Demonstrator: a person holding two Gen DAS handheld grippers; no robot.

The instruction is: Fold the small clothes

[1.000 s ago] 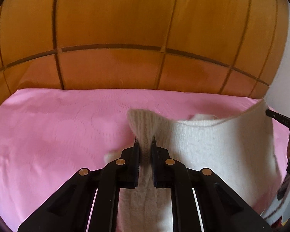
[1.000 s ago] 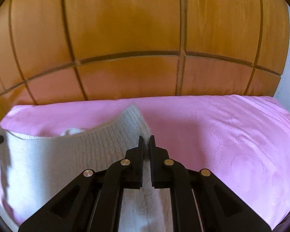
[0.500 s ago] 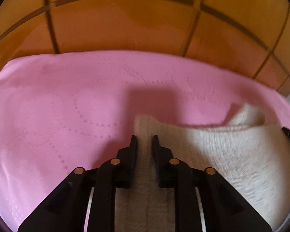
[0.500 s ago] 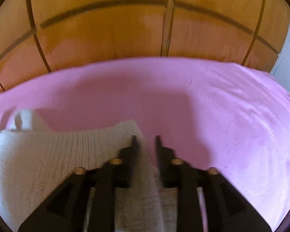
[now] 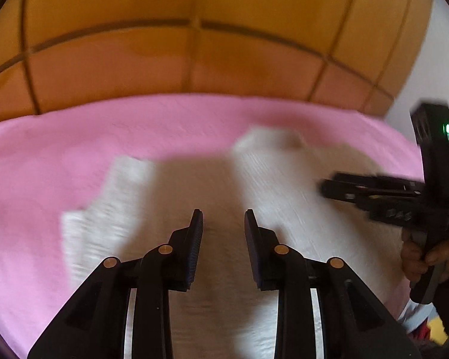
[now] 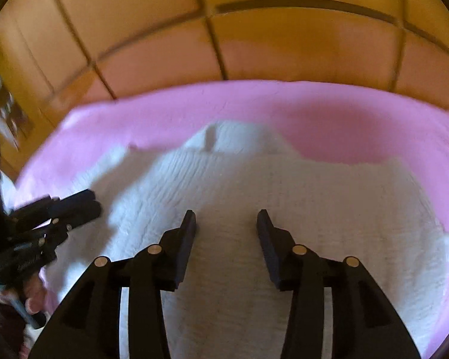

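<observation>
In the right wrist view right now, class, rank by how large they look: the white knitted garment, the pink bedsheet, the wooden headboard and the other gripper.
1. white knitted garment, though it lies nearest the camera
2. wooden headboard and pink bedsheet: visible areas too alike to rank
3. left gripper, smallest, at the left edge

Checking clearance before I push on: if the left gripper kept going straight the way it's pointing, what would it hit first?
Most likely the white knit garment lying on the pink bedspread. The left gripper points down at it, jaws open and empty after just opening. Nothing else shows in that line, though blur leaves depth unclear.
</observation>
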